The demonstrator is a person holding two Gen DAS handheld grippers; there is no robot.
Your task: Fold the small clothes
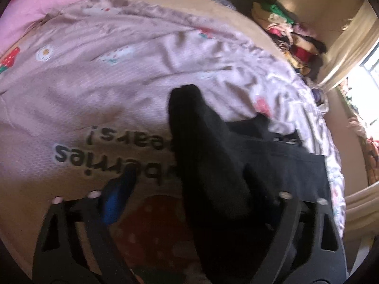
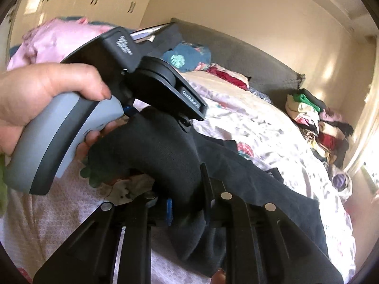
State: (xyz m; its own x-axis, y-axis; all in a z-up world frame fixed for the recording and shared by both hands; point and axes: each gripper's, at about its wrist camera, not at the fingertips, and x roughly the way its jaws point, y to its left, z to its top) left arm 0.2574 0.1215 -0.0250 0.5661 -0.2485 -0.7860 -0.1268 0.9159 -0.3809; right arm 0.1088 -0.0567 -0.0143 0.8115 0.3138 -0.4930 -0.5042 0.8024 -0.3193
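Two black garments are what we count in play: a black sock point(image 2: 163, 151), ribbed and limp, and beneath it a flat black cloth point(image 2: 265, 184) spread on the bed point(image 2: 260, 127), whose pink printed cover is all creases. The sock is soft and light, with no stiffness of its own (it sags wherever nothing supports it), so we judge it will drape and slide rather than hold a fold unless pressed flat; the best hold looks to be the cuff or the toe end, not the slack middle. Our right hand-held gripper point(image 2: 187, 203) has its fingers drawn close together, and the sock's lower end runs down between them, pinched as far as we can tell. From the left wrist view, the left hand-held gripper point(image 1: 189, 189) stands spread, one blue-padded finger to each side of the sock point(image 1: 203, 146), which rises between them; the pads do not appear to press on it. The right view also shows the person's hand point(image 2: 35, 94) around the grey handle of the left tool. One heap of mixed clothes point(image 2: 315, 123) sits at the far edge of the bed, well apart from the work. One pink bundle point(image 2: 56, 40) lies by the headboard. No folded pile is visible to us.
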